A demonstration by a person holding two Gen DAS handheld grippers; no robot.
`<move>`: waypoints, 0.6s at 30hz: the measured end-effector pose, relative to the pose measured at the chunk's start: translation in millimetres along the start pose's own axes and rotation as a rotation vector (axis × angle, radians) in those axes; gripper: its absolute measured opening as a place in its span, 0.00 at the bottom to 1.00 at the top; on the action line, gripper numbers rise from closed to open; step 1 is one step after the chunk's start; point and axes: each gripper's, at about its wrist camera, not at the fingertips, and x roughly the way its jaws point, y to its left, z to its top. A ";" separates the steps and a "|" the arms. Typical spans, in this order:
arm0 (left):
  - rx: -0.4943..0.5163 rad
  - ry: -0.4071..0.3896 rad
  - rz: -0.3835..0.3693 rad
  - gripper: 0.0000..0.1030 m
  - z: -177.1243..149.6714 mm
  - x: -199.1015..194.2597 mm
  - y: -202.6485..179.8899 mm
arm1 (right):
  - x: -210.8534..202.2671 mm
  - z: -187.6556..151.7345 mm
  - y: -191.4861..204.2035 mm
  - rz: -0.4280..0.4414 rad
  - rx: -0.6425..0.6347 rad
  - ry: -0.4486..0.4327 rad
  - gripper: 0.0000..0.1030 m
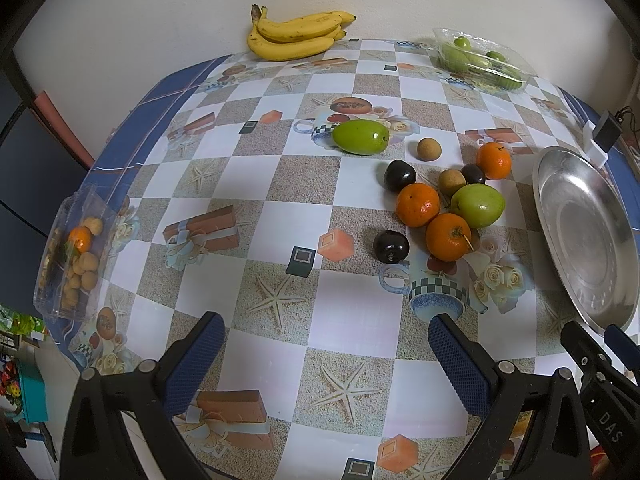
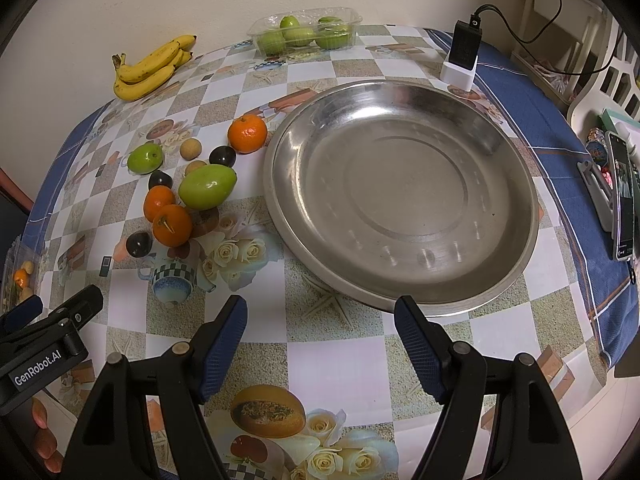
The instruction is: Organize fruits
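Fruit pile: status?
Both grippers, left and right, open, empty. Loose fruit pile beside empty metal tray. Nothing in the way.

Just beyond my right gripper lies a round tray of brushed metal, dully shiny, faintly scuffed across its flat middle. Under both my grippers the tablecloth looks like smooth printed vinyl with a soft sheen. My left gripper has matt black plastic arms and blue pads with a fine knurled texture. Ahead of it, the tangerines are glossy and pitted, and the dark plums polished. The far punnet is clear, crinkled plastic.
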 end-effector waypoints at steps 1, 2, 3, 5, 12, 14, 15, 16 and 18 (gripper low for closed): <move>0.000 0.000 0.000 1.00 0.1 0.1 0.0 | 0.0 0.0 0.1 0.000 0.000 0.001 0.75; 0.001 0.000 0.000 1.00 -0.1 0.1 -0.2 | 0.2 0.1 0.1 0.000 0.000 0.002 0.75; 0.001 0.000 0.000 1.00 -0.2 0.2 -0.2 | 0.1 0.2 0.2 0.000 0.000 0.002 0.75; 0.001 0.000 0.000 1.00 -0.3 0.1 -0.1 | -0.1 0.0 0.3 0.000 0.001 0.000 0.75; -0.023 0.013 -0.020 1.00 -0.4 1.5 4.2 | 0.8 0.4 0.9 0.001 0.001 0.000 0.75; -0.030 0.021 -0.035 1.00 0.6 2.0 4.9 | 2.8 0.5 1.2 -0.002 0.000 0.004 0.75; -0.033 0.024 -0.043 1.00 1.0 2.1 5.3 | 3.8 0.5 1.4 -0.002 0.001 0.007 0.75; -0.036 0.027 -0.050 1.00 1.5 2.4 5.9 | 4.5 0.5 1.7 -0.002 0.001 0.010 0.75; -0.047 0.038 -0.063 1.00 3.6 3.6 8.0 | 4.5 0.6 2.4 -0.001 0.000 0.010 0.75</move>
